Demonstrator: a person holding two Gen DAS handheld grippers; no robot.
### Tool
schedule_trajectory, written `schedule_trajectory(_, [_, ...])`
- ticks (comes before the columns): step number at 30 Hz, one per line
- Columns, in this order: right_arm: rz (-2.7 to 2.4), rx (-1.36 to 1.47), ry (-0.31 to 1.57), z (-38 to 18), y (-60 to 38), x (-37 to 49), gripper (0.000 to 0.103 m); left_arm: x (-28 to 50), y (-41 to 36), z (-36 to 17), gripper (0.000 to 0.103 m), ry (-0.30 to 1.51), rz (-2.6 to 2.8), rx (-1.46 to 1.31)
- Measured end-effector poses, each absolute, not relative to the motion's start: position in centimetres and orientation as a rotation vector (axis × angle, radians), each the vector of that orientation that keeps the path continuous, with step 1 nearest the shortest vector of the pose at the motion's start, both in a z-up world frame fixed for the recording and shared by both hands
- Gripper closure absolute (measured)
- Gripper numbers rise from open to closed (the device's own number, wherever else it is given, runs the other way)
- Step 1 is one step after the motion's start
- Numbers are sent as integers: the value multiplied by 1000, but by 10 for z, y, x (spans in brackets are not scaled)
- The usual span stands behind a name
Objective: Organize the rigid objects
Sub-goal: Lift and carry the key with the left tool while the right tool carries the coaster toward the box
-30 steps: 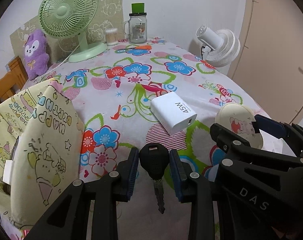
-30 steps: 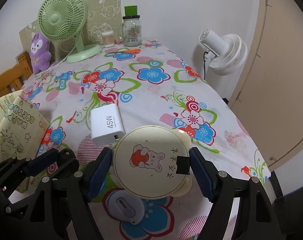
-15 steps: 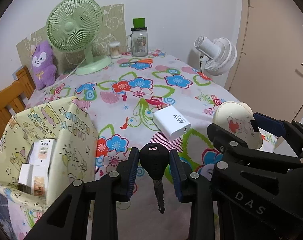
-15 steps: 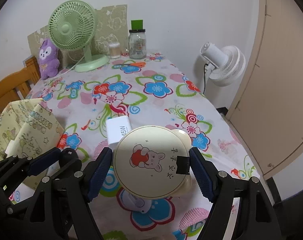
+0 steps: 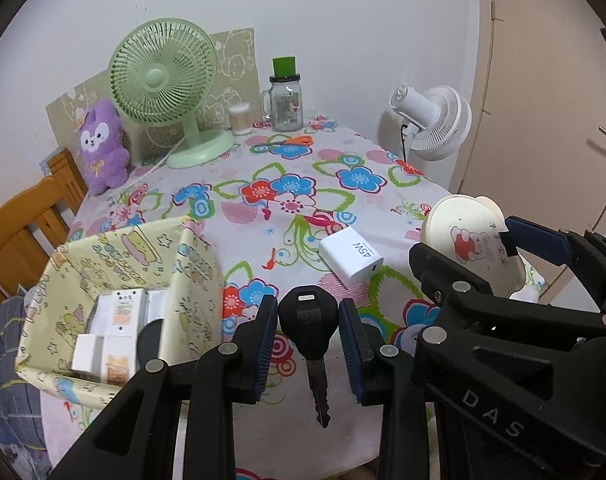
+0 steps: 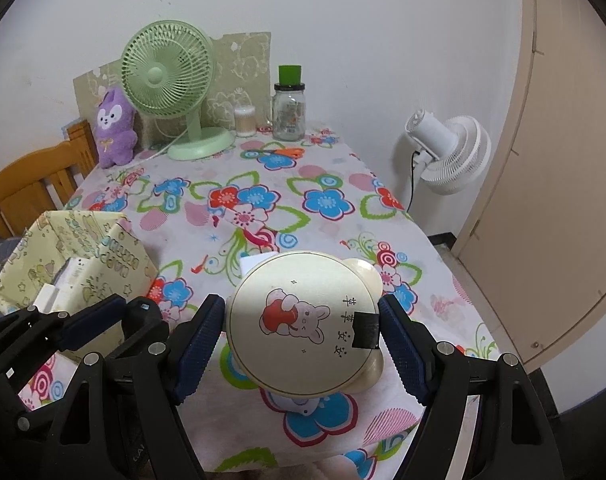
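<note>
Carry step judged under way: left tool (image 5: 307,334) clamped on black key (image 5: 309,326), frame centre, right tool (image 6: 302,332) clamped on round cream case (image 6: 303,322), both clear of surface (image 5: 263,200); next: lower into patterned box (image 5: 115,272), lower left.

black key (image 5: 307,322): hanging blade-down | cream round case (image 6: 303,322): lifted | white charger (image 5: 351,255): on tablecloth
</note>
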State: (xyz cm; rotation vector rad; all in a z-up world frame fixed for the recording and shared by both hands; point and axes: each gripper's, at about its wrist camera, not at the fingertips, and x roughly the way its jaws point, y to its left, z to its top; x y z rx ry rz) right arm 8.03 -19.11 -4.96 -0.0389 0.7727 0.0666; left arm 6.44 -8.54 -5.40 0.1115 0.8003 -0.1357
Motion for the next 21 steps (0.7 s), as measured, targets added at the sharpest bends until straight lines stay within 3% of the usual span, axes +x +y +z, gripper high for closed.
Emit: schedule_trajectory(21, [120, -93, 727, -20, -153, 76, 23, 55, -65, -31, 72, 763, -120, 152])
